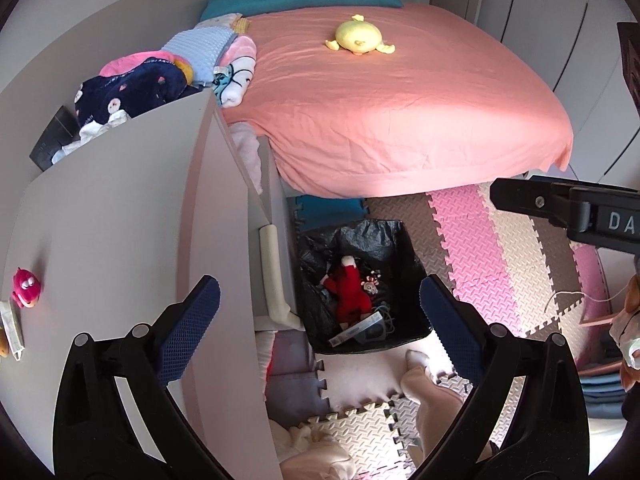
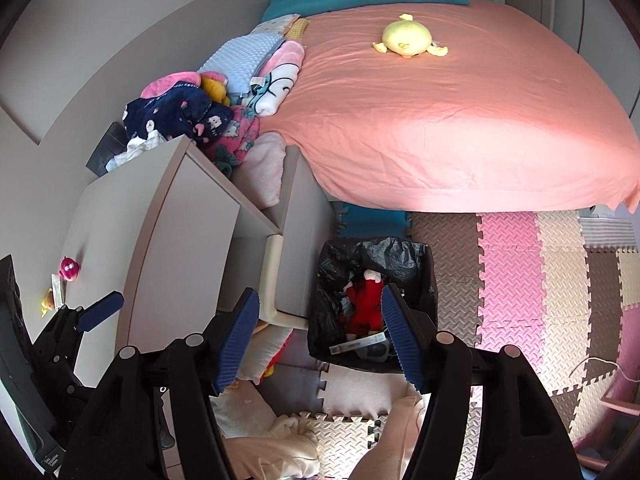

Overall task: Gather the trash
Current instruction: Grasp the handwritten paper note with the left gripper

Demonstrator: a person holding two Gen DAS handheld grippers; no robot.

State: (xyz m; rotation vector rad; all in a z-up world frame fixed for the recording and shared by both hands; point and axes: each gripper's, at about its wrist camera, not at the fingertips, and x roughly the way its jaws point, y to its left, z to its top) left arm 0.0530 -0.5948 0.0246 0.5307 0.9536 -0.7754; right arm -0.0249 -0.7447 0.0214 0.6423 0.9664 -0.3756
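A square bin lined with a black bag (image 1: 360, 236) stands on the floor between the desk and the bed. In it lie a red plush toy (image 1: 350, 288), a flat white-and-grey box (image 1: 356, 330) and some dark cables. My left gripper (image 1: 320, 328) hangs above the bin's near side, open wide, with nothing between its blue pads. My right gripper (image 2: 320, 340) is also above the bin (image 2: 380, 252), open and empty, and the red toy (image 2: 366, 300) shows between its fingers far below. One blue pad (image 2: 100, 312) of the left gripper shows at the left of the right wrist view.
A pale desk (image 1: 120, 240) with a small pink figure (image 1: 26, 288) fills the left. Behind it lie a heap of blankets (image 1: 132, 88) and a bed with a pink sheet (image 1: 380, 112) and a yellow plush (image 1: 360, 38). Foam puzzle mats (image 1: 472, 248) cover the floor. A person's leg (image 1: 424, 384) stands near the bin.
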